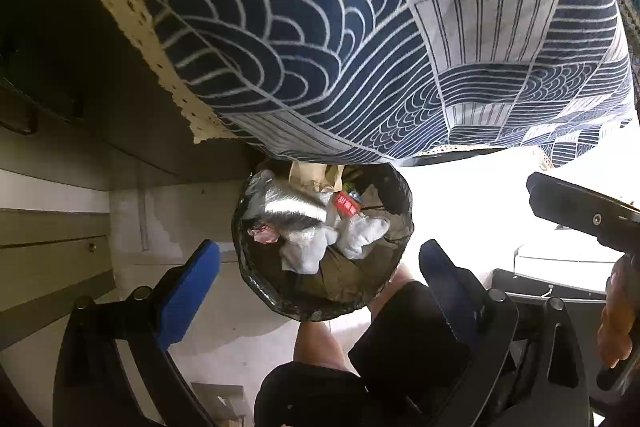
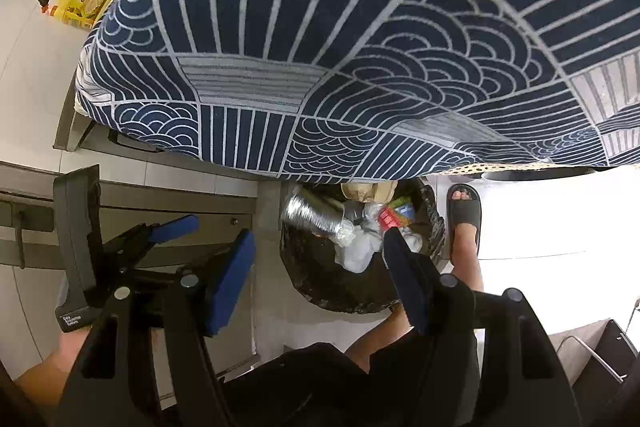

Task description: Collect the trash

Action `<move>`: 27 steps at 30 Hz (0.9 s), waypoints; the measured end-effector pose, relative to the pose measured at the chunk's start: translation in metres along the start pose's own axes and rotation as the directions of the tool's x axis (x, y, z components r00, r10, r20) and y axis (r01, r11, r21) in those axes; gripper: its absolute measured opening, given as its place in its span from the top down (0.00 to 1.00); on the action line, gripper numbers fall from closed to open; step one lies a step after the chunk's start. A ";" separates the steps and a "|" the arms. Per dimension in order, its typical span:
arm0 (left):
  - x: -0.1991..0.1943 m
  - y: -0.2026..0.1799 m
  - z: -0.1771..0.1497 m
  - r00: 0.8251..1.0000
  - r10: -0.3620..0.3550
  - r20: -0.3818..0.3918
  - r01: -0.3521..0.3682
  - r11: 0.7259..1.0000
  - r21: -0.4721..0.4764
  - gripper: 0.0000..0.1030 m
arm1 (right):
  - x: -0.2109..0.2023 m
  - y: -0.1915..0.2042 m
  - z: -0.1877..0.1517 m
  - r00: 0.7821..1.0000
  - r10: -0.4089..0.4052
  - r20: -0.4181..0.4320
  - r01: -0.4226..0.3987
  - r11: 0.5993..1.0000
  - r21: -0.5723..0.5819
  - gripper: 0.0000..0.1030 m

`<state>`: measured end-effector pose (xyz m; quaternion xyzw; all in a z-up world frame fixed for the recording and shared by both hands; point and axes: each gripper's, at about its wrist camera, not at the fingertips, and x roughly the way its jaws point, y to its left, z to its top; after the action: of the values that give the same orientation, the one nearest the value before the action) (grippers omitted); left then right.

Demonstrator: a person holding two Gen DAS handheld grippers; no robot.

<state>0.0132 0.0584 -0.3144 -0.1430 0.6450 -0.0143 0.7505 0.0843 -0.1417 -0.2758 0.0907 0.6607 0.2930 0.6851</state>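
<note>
Both tongs are hanging over the trash bin (image 1: 322, 247), pointing steeply down. Left tongs (image 1: 320, 291) are spread wide with nothing between them; the bin is sitting dead centre in the gap. Right tongs (image 2: 320, 279) are also spread, empty, with the bin at about 1 o'clock from their midpoint in the right wrist view.

Bin is standing on the floor, tucked partly under the edge of the table cloth (image 1: 360, 27), which is overhanging it at 12 o'clock. A person's sandalled foot (image 2: 464, 215) is just beside the bin at 3 o'clock.

Judging the step: going for the bag (image 2: 320, 287) rim. Doing it well means pinching the black liner at opposite edges, not the contents, and pulling clear of the cloth before lifting.

Looks: black glossy liner, folded over the rim, thin and slippery. The bin is looking well filled: a crumpled foil piece (image 1: 288, 211), white tissue wads (image 1: 360, 231), brown paper (image 1: 316, 177), a red wrapper (image 1: 346, 205). Light load, but loose bits could be spilling if the bag tilts.
</note>
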 end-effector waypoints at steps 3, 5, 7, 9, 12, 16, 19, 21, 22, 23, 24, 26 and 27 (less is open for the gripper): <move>-0.010 -0.001 -0.002 1.000 0.003 0.012 -0.003 1.000 0.008 0.06 | -0.011 0.003 -0.002 1.000 -0.020 0.023 0.020 1.000 -0.002 0.35; -0.018 0.001 -0.001 1.000 -0.003 0.020 0.002 1.000 0.010 0.06 | -0.024 0.010 -0.005 0.998 -0.032 0.047 0.033 0.999 -0.022 0.35; -0.028 0.002 -0.001 0.999 -0.017 0.036 0.017 1.000 0.005 0.06 | -0.035 0.016 -0.007 0.997 -0.050 0.066 0.053 0.998 -0.037 0.35; -0.037 0.000 -0.002 0.998 -0.028 0.048 0.027 1.000 0.011 0.06 | -0.044 0.020 -0.010 0.996 -0.046 0.081 0.049 0.998 -0.033 0.35; -0.054 -0.005 -0.005 0.997 -0.030 0.078 0.028 0.999 0.029 0.06 | -0.056 0.025 -0.015 0.993 -0.054 0.105 0.058 0.998 -0.034 0.35; -0.082 -0.015 -0.004 0.993 -0.044 0.111 0.039 0.998 0.048 0.06 | -0.075 0.032 -0.018 0.988 -0.060 0.139 0.066 0.997 -0.038 0.27; -0.106 -0.024 -0.002 0.987 -0.043 0.154 0.033 0.997 0.070 0.06 | -0.093 0.040 -0.017 0.985 -0.060 0.161 0.070 0.996 -0.055 0.27; -0.125 -0.032 0.001 0.981 -0.044 0.190 0.030 0.996 0.079 0.06 | -0.108 0.046 -0.016 0.980 -0.059 0.188 0.073 0.995 -0.068 0.25; -0.133 -0.035 0.002 0.978 -0.044 0.202 0.029 0.996 0.079 0.06 | -0.110 0.048 -0.016 0.979 -0.059 0.196 0.075 0.994 -0.077 0.22; -0.140 -0.037 0.003 0.977 -0.040 0.211 0.024 0.997 0.080 0.06 | -0.117 0.051 -0.015 0.977 -0.058 0.206 0.078 0.993 -0.090 0.17; -0.148 -0.041 0.006 0.974 -0.035 0.225 0.017 0.997 0.081 0.06 | -0.124 0.053 -0.014 0.973 -0.057 0.224 0.082 0.992 -0.100 0.10; -0.163 -0.048 0.009 0.969 -0.038 0.245 0.017 0.996 0.090 0.06 | -0.137 0.055 -0.011 0.966 -0.057 0.254 0.087 0.990 -0.109 0.09; -0.172 -0.052 0.012 0.965 -0.037 0.258 0.013 0.995 0.095 0.06 | -0.147 0.056 -0.009 0.961 -0.053 0.272 0.087 0.990 -0.112 0.06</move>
<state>0.0042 0.0463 -0.1352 -0.1170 0.5381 -0.0348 0.8340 0.0668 -0.1753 -0.1226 0.0636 0.5453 0.2939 0.7825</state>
